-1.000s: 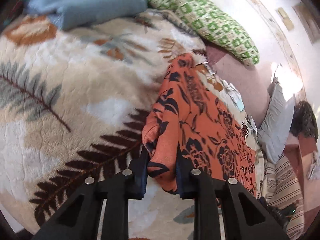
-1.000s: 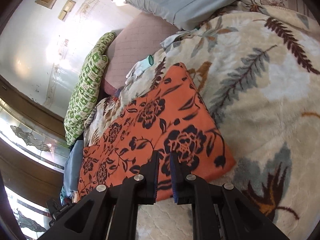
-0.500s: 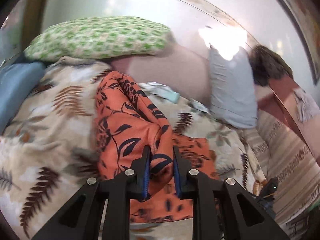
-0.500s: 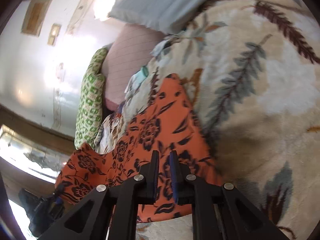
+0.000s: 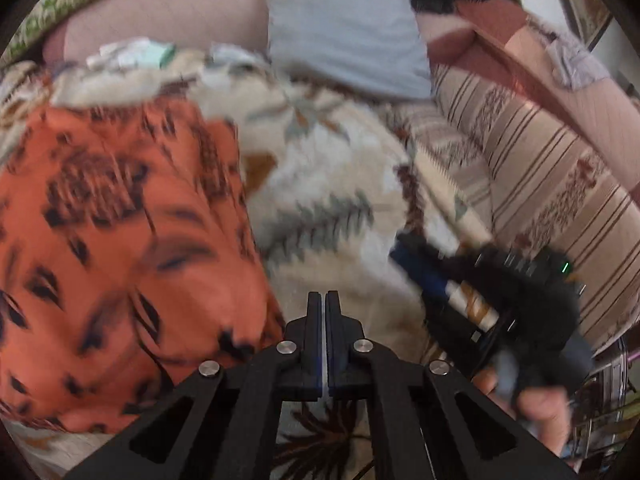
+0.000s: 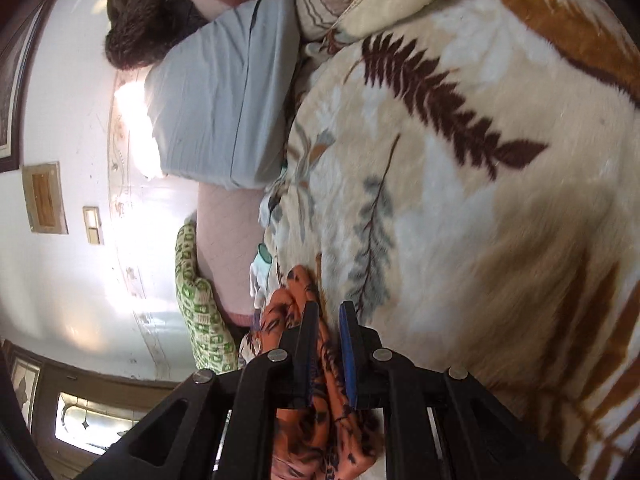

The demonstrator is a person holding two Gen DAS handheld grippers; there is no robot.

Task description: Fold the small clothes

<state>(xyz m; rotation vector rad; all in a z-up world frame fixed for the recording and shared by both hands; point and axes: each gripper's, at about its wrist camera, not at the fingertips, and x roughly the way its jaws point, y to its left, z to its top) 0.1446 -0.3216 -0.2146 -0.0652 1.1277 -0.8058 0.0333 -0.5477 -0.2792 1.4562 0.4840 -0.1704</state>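
motion blur smears the orange floral garment [image 5: 120,232] in the left wrist view, and the frame's left edge cuts it off. the right hand-held gripper [image 5: 404,256] and the hand [image 5: 536,408] gripping it are blurred too. in the right wrist view, the garment's lower part drops behind the finger linkages.
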